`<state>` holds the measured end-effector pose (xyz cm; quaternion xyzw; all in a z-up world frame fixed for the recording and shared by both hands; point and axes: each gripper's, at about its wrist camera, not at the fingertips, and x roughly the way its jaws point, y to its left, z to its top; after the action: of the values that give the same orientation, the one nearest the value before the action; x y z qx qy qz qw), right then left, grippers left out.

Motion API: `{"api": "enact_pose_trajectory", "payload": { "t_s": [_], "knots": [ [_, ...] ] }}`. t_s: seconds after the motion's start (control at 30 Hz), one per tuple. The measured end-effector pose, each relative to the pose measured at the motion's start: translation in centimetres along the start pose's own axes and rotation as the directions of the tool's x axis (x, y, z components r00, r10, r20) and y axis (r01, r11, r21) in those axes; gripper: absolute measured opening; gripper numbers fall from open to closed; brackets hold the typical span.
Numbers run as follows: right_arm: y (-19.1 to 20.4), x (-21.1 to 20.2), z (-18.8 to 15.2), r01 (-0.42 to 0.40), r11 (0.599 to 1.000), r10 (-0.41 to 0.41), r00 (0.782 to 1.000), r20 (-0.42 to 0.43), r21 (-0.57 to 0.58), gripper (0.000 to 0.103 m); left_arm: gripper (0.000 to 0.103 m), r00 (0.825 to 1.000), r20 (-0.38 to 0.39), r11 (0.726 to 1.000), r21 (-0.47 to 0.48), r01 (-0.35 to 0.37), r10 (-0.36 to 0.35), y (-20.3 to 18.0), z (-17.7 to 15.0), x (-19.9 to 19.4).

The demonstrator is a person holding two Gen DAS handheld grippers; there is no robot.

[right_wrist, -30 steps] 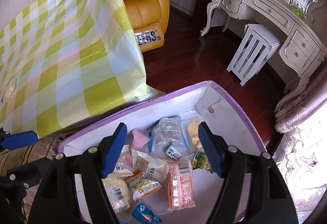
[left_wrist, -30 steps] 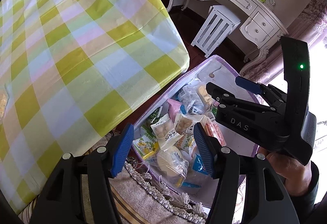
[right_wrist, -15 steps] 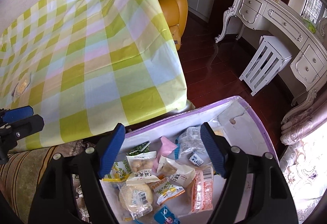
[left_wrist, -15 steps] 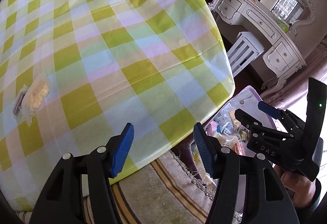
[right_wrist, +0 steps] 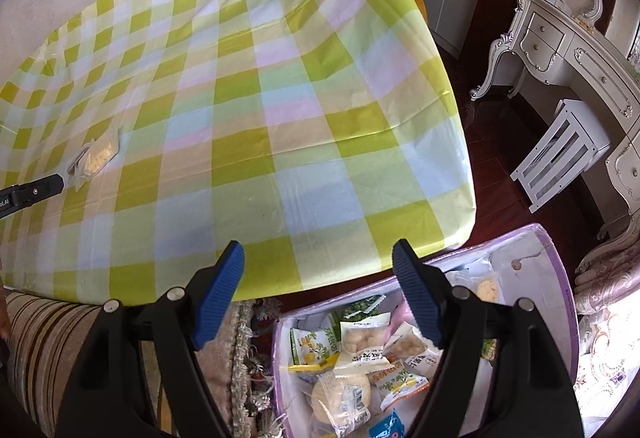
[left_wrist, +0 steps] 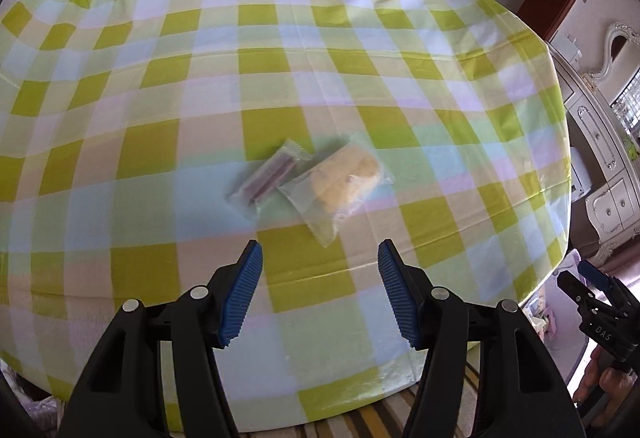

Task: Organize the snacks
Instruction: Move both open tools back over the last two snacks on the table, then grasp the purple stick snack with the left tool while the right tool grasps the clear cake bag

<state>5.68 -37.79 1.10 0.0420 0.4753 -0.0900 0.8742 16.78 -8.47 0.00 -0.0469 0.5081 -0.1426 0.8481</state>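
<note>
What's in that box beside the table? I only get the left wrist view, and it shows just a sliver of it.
Observer: Snack packets, many of them, heaped in a purple-edged box on the floor by the table corner.
Visitor: Are the right tongs holding one?
Observer: No. The right tongs are open, with nothing between them.
Visitor: Anything in there like the yellow one on my table?
Observer: Yes, a round yellow cake in a clear wrapper lies near the front of the box.
</note>
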Motion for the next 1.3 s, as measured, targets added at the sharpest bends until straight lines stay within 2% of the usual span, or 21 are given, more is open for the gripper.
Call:
{"api": "enact_pose_trajectory", "payload": {
  "t_s": [0.1, 0.27, 0.5, 0.67, 0.97, 1.13, 1.2, 1.3],
  "knots": [
    [1.7, 0.1, 0.5, -0.022, 0.999, 0.022, 1.0, 0.001, -0.026, 0.076, 0.054, 0.999, -0.002, 0.999, 0.011, -0.036, 0.036, 2.0, 0.5, 0.4],
    [4.4, 0.1, 1.6, -0.065, 0.996, 0.065, 0.998, 0.004, -0.06, 0.076, 0.054, 0.997, -0.005, 0.993, 0.089, -0.073, 0.073, 3.3, 1.2, 1.6],
    [8.7, 0.7, 3.1, -0.129, 0.984, 0.13, 0.992, -0.006, -0.123, 0.077, 0.053, 0.994, 0.001, 0.966, 0.235, -0.11, 0.113, 2.7, 1.8, 3.5],
    [11.9, 1.8, 4.1, -0.158, 0.972, 0.156, 0.987, -0.023, -0.177, 0.077, 0.052, 0.994, 0.017, 0.946, 0.307, -0.107, 0.107, 2.1, 2.4, 4.2],
    [16.6, 3.4, 5.8, -0.207, 0.94, 0.206, 0.978, -0.034, -0.27, 0.084, 0.04, 0.999, 0.027, 0.936, 0.348, -0.041, 0.034, 1.8, 3.0, 4.9],
    [18.4, 4.4, 6.4, -0.233, 0.925, 0.23, 0.972, -0.045, -0.299, 0.087, 0.018, 0.999, 0.033, 0.946, 0.322, -0.032, 0.022, 2.6, 3.7, 4.9],
    [19.0, 4.8, 6.7, -0.246, 0.92, 0.243, 0.969, -0.05, -0.304, 0.089, 0.018, 1.0, 0.027, 0.959, 0.285, -0.007, 0.0, 3.3, 3.8, 4.8],
    [20.1, 5.6, 7.0, -0.255, 0.914, 0.25, 0.967, -0.059, -0.315, 0.089, 0.017, 0.999, 0.036, 0.966, 0.259, -0.021, 0.012, 3.9, 3.7, 4.6]
  ]
}}
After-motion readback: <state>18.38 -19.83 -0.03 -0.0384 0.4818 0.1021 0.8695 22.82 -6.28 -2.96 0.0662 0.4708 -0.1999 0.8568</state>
